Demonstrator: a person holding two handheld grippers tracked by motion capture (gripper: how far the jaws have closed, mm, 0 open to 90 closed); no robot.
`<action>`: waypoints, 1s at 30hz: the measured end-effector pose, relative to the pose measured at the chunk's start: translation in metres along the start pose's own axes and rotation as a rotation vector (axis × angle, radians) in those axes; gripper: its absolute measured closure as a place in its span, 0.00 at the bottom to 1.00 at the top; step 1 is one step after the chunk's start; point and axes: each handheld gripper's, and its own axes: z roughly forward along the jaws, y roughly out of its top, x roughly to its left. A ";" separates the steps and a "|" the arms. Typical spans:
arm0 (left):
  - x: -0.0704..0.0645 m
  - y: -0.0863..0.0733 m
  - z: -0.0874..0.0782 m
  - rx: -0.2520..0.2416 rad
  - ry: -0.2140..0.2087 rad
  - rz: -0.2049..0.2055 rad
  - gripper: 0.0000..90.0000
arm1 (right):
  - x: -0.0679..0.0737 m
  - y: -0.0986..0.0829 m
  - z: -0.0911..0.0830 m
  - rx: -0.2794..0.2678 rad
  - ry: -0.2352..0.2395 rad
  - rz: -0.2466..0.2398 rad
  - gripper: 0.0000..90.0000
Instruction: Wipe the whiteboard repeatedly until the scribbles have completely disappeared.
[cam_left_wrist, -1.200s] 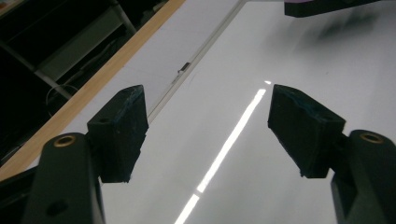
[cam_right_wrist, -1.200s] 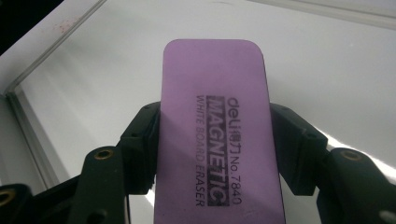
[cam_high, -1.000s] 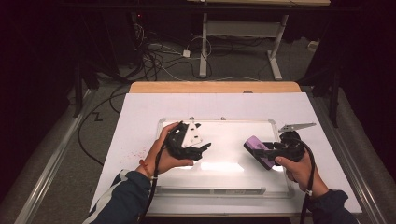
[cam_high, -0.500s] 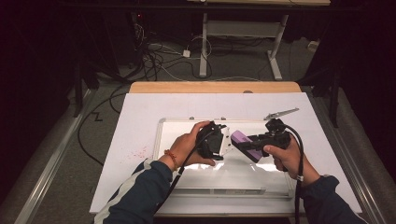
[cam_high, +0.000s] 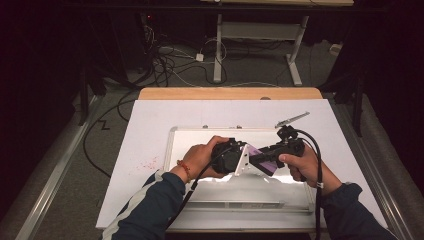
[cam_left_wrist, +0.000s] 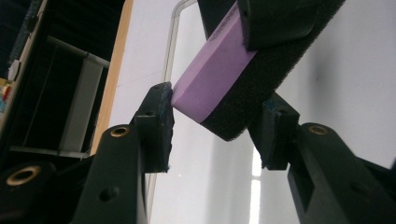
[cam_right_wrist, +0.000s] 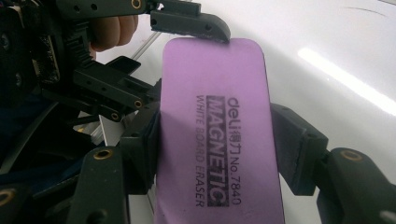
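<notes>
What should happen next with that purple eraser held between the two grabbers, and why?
Probably the left gripper should close on the purple eraser. Its jaws stand open around the eraser's free end, one pad already touching, while the right gripper grips its sides above the whiteboard.

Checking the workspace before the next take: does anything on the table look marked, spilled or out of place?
Yes: faint red specks dot the white sheet left of the whiteboard, like marker residue or a stain. Otherwise nothing stands out; the purple eraser sits straight in the right gripper.
</notes>
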 end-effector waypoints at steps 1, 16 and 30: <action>0.000 0.000 0.000 0.002 0.000 0.005 0.59 | 0.000 0.000 0.001 0.002 0.001 -0.001 0.45; 0.007 -0.011 0.004 0.056 -0.059 -0.066 0.62 | 0.010 -0.002 0.003 -0.018 -0.155 -0.101 0.37; 0.017 -0.019 0.010 0.073 -0.152 -0.210 0.63 | 0.060 -0.014 0.028 0.080 -0.553 -0.608 0.58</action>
